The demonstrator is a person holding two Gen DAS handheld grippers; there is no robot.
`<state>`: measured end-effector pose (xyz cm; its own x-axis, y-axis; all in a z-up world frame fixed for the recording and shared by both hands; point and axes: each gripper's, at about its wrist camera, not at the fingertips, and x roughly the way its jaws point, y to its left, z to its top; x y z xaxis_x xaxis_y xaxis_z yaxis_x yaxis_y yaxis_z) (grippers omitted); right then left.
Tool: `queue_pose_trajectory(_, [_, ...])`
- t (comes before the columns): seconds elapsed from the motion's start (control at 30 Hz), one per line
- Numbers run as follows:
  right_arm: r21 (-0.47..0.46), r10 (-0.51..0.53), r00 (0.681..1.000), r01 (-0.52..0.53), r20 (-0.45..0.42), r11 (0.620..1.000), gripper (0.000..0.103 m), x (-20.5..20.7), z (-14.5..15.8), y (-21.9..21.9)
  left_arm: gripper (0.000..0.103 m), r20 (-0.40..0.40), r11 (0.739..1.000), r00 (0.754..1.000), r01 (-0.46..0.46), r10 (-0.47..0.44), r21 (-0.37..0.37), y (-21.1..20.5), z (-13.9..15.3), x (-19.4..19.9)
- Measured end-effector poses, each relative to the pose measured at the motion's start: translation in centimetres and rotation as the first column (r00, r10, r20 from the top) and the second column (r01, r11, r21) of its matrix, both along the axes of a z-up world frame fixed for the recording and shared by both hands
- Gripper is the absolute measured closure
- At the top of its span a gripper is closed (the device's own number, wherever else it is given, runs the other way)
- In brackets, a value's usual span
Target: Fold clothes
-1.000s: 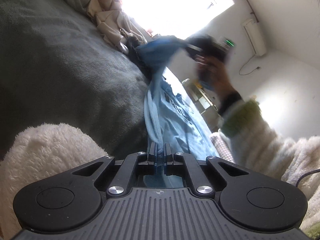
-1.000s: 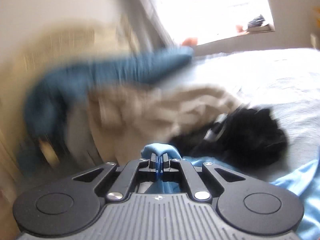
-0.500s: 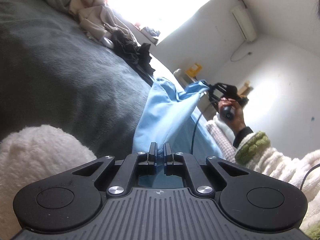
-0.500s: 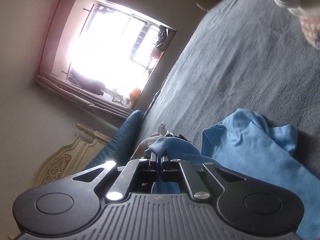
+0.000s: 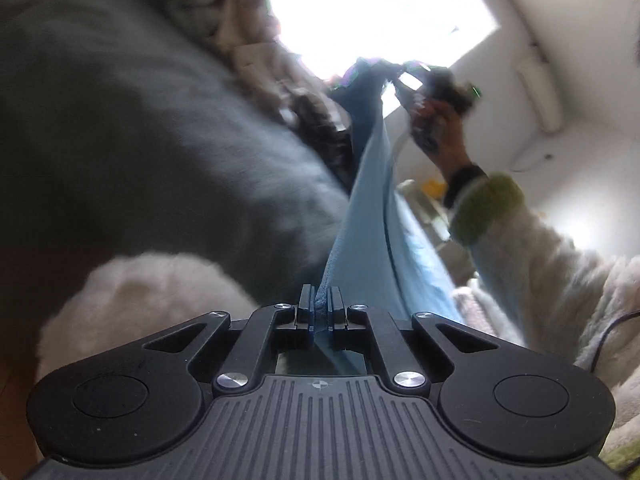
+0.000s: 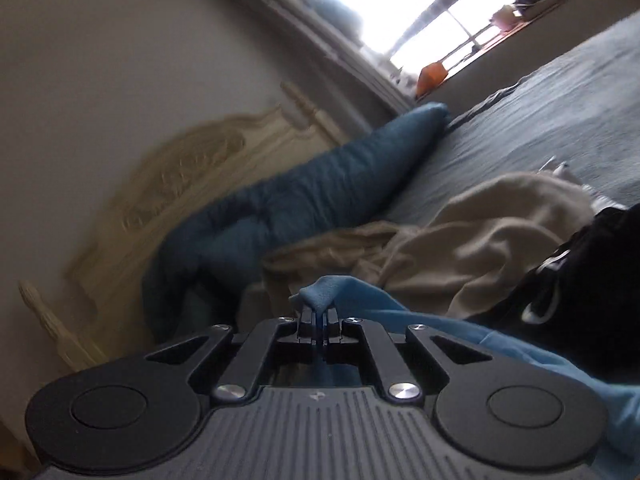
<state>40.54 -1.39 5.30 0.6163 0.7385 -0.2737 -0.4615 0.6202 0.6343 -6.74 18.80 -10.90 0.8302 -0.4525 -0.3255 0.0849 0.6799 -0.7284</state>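
Observation:
A light blue shirt (image 5: 372, 216) hangs stretched in the air between my two grippers, above a grey bed (image 5: 120, 128). My left gripper (image 5: 319, 304) is shut on one edge of it. My right gripper (image 5: 400, 80), seen blurred and far off in the left wrist view, holds the other end up by the window. In the right wrist view the right gripper (image 6: 319, 316) is shut on a bunched fold of the blue shirt (image 6: 420, 312).
A beige garment (image 6: 480, 240) and a black garment (image 6: 592, 280) lie on the grey bed (image 6: 560, 112). A dark blue pillow (image 6: 288, 208) leans on a cream headboard (image 6: 168, 184). A window (image 6: 432, 8) glares brightly. My fluffy sleeve (image 5: 560, 264) is at right.
The right gripper has swung up and away from the left one, pulling the blue shirt taut and high. Both views are blurred by fast motion.

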Motion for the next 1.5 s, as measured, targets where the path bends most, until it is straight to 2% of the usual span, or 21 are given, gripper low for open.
queue_pose_trajectory(0.03, [-0.083,0.028,1.000,-0.028,-0.003,0.996,0.092,0.6,-1.5,3.1,0.099,-0.005,1.000,1.000,-0.007,0.007,0.002,0.0,-0.1,-0.1])
queue_pose_trajectory(0.07, [-0.153,0.037,0.998,-0.044,-0.048,0.987,0.082,1.1,-4.0,4.8,0.099,-0.009,1.000,1.000,-0.014,0.014,0.005,0.0,-0.1,-0.1])
queue_pose_trajectory(0.17, [-0.309,0.021,0.985,-0.074,-0.172,0.948,0.080,1.3,-10.2,7.7,0.099,-0.023,1.000,1.000,-0.009,0.010,0.026,0.0,0.3,-0.2])
queue_pose_trajectory(0.23, [-0.291,0.005,0.983,-0.060,-0.186,0.955,0.080,0.6,-10.7,6.7,0.099,-0.030,1.000,1.000,-0.004,0.005,0.029,0.3,0.3,-0.3])
queue_pose_trajectory(0.27, [-0.269,-0.003,0.983,-0.048,-0.185,0.962,0.075,0.5,-10.6,5.9,0.099,-0.032,1.000,0.999,0.000,0.001,0.025,0.3,0.3,-0.3])
queue_pose_trajectory(0.3, [-0.255,-0.014,0.985,-0.031,-0.174,0.967,0.064,0.1,-9.6,4.7,0.099,-0.034,1.000,0.999,0.003,-0.002,0.021,0.4,0.2,-0.2])
queue_pose_trajectory(0.4, [-0.216,-0.054,0.992,0.029,-0.111,0.976,0.055,-0.5,-5.9,1.0,0.099,-0.035,1.000,0.999,0.008,-0.008,0.001,0.7,0.0,0.1])
queue_pose_trajectory(0.53, [-0.091,-0.077,0.995,0.071,-0.063,0.993,0.054,-4.9,-0.1,-6.9,0.099,-0.051,1.000,0.999,0.015,-0.014,0.012,0.5,0.1,0.2])
queue_pose_trajectory(0.6, [-0.043,-0.081,0.996,0.080,-0.022,0.996,0.053,-8.7,2.9,-11.1,0.099,-0.070,0.999,0.997,0.023,-0.021,0.029,0.4,0.3,0.4])
queue_pose_trajectory(0.7, [-0.055,-0.111,0.990,0.116,0.081,0.992,0.050,-16.1,7.4,-17.6,0.099,-0.103,0.997,0.994,0.038,-0.032,0.060,0.4,0.5,0.5])
queue_pose_trajectory(0.8, [-0.072,-0.163,0.970,0.178,0.181,0.981,0.050,-24.7,11.0,-23.9,0.099,-0.148,0.991,0.988,0.051,-0.033,0.121,0.1,0.4,1.0])
queue_pose_trajectory(0.93, [-0.071,-0.302,0.910,0.334,0.285,0.940,0.047,-36.4,13.0,-31.3,0.099,-0.247,0.971,0.968,0.104,-0.048,0.217,-0.6,-0.2,2.0])
queue_pose_trajectory(0.97, [-0.067,-0.345,0.888,0.381,0.303,0.922,0.043,-39.1,13.1,-32.9,0.098,-0.280,0.961,0.959,0.122,-0.049,0.250,-0.8,-0.3,2.4])
queue_pose_trajectory(1.03, [-0.070,-0.419,0.866,0.452,0.272,0.889,0.038,-43.0,11.8,-35.6,0.098,-0.320,0.947,0.946,0.150,-0.053,0.285,-1.0,-0.4,2.8])
queue_pose_trajectory(1.1, [-0.086,-0.478,0.852,0.504,0.211,0.860,0.038,-45.9,9.6,-37.5,0.091,-0.309,0.943,0.950,0.152,-0.056,0.295,-1.1,0.4,2.7])
queue_pose_trajectory(1.17, [-0.116,-0.524,0.843,0.536,0.121,0.836,0.038,-47.9,6.3,-38.9,0.075,-0.286,0.936,0.957,0.143,-0.048,0.322,-1.2,1.4,2.3])
queue_pose_trajectory(1.2, [-0.132,-0.545,0.835,0.551,0.077,0.824,0.038,-48.9,4.7,-39.6,0.072,-0.275,0.929,0.961,0.135,-0.038,0.345,-1.4,2.0,2.2])
queue_pose_trajectory(1.33, [-0.111,-0.565,0.813,0.554,-0.139,0.825,0.040,-50.0,-3.3,-41.7,0.068,-0.207,0.910,0.978,0.101,-0.017,0.403,-2.2,4.7,1.6])
queue_pose_trajectory(1.4, [-0.101,-0.549,0.806,0.541,-0.222,0.835,0.043,-49.8,-6.8,-41.8,0.066,-0.172,0.899,0.984,0.115,-0.045,0.422,-3.7,5.6,1.8])
queue_pose_trajectory(1.5, [-0.141,-0.528,0.816,0.509,-0.235,0.849,0.048,-49.6,-9.9,-40.1,0.065,-0.134,0.878,0.983,0.170,-0.123,0.447,-7.0,6.6,2.6])
